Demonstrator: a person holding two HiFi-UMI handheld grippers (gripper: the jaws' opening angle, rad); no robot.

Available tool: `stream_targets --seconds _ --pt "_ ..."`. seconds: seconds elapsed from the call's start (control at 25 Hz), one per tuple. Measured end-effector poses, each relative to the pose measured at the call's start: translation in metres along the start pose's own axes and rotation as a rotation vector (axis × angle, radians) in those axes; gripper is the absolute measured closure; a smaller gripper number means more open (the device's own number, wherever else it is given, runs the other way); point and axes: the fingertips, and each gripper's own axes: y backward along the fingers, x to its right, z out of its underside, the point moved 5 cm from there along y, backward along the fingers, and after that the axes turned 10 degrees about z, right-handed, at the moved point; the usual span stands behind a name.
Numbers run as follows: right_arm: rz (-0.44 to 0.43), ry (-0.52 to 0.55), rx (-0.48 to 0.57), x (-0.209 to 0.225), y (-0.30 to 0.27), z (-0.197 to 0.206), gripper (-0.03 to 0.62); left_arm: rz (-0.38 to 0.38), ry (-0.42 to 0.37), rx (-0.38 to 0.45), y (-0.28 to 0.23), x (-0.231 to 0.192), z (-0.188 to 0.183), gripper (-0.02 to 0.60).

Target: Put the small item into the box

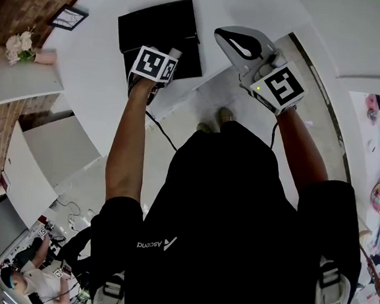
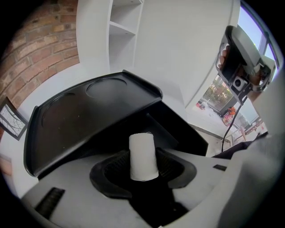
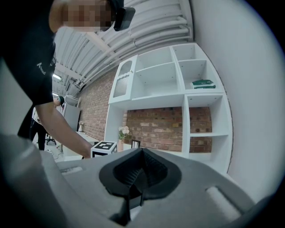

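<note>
My left gripper [image 2: 143, 164] pinches roll [image 2: 142, 151] | box [image 2: 182, 133] just beneath, roll's axis pointing in | right gripper [image 3: 135, 174] pressed together, empty

**Bright, even light; strong fisheye**

I get soft light everywhere. Up and right of the jaws of the left gripper [image 2: 142, 168] a window [image 2: 251, 20] glares. The roll [image 2: 142, 149] between them is crisp, the box [image 2: 89, 120] beyond near-featureless black. Both gripper views bend and darken at the edges; the right gripper [image 3: 140, 164] looks soft.
</note>
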Motion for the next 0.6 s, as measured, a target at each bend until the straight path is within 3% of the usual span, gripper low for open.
stream_targets --seconds 0.6 --pt "0.002 -0.003 -0.009 -0.0034 0.0072 -0.0014 0.594 -0.023 0.010 0.065 0.0101 0.0032 -0.0053 0.367"
